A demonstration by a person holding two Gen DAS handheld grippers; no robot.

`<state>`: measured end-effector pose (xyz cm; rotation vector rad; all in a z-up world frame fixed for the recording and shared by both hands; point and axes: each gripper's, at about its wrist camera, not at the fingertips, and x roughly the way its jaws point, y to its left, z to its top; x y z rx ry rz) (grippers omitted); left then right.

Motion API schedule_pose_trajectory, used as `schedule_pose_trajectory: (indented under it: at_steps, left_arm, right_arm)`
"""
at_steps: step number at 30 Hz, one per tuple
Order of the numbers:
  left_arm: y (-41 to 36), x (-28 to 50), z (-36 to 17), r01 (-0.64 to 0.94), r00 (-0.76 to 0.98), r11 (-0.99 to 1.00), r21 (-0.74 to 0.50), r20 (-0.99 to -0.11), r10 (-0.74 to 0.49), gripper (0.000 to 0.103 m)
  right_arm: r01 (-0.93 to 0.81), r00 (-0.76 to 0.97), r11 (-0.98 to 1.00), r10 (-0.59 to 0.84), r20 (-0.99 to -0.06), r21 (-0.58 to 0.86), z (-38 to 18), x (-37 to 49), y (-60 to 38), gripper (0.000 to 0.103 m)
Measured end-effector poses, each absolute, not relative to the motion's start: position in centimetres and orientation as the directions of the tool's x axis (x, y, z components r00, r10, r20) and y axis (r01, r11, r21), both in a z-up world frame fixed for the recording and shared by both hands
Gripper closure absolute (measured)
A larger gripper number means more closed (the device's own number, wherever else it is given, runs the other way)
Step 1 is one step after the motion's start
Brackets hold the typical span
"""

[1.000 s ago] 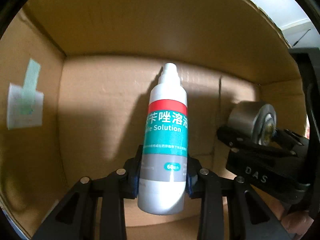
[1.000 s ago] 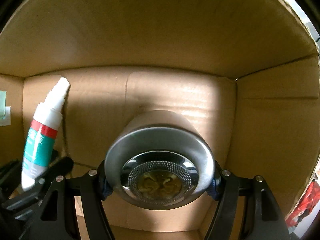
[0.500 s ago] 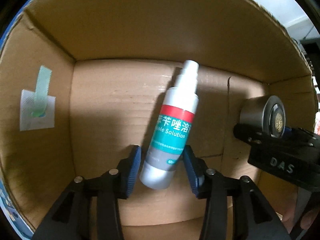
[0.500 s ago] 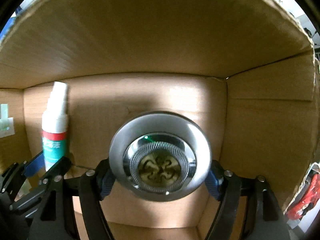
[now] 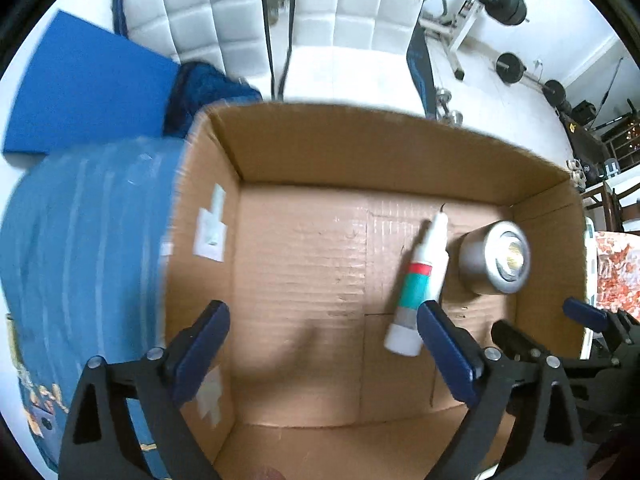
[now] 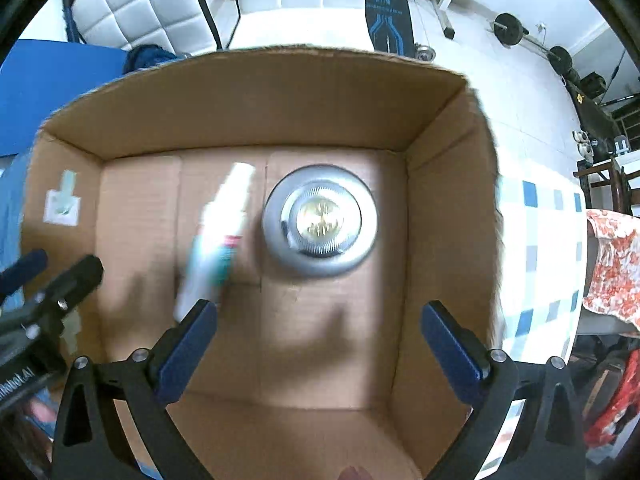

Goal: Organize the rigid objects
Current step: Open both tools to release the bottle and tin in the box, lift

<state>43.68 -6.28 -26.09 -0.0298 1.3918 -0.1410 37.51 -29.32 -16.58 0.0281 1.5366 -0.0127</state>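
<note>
I am looking down into a brown box [image 5: 400, 152]. Its four walls are standing up all around the floor, and the top is open. In the left view, the left and middle parts of the box floor are giving lots of room. A white paper patch [image 5: 210, 230] is sticking to the left wall.

A spray bottle [image 5: 418, 280] is lying flat on the floor, at the right of the left view. A round silver light [image 5: 494, 258] is sitting just beside it, near the right wall. In the right view the bottle [image 6: 218, 240] is looking blurry and the light [image 6: 320, 220] is sitting in the middle.

My left gripper [image 5: 324, 348] is opening wide and holding nothing. My right gripper [image 6: 318, 344] is opening wide too, and nothing is between its blue pads [image 6: 450, 346]. Both are hanging above the things, not touching them.
</note>
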Motion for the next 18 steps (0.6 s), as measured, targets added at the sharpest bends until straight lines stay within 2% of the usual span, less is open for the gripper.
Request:
schedule_pose_trajectory:
  at_steps: [7, 18]
  left_arm:
    - [-3.4, 40.3, -21.9, 0.1, 0.304, 0.991, -0.093, -0.945, -0.12, 0.006]
    - [-3.1, 32.9, -14.0, 0.117, 0.432, 0.99, -0.073, -0.894, -0.117, 0.006]
  right_arm:
    - [0.01, 0.141, 0.999, 0.029, -0.99, 0.031, -12.7, 30.9, -30.2, 0.0]
    - [0.016, 0.274, 0.998, 0.058, -0.96, 0.064, -3.4, 25.4, -31.7, 0.0]
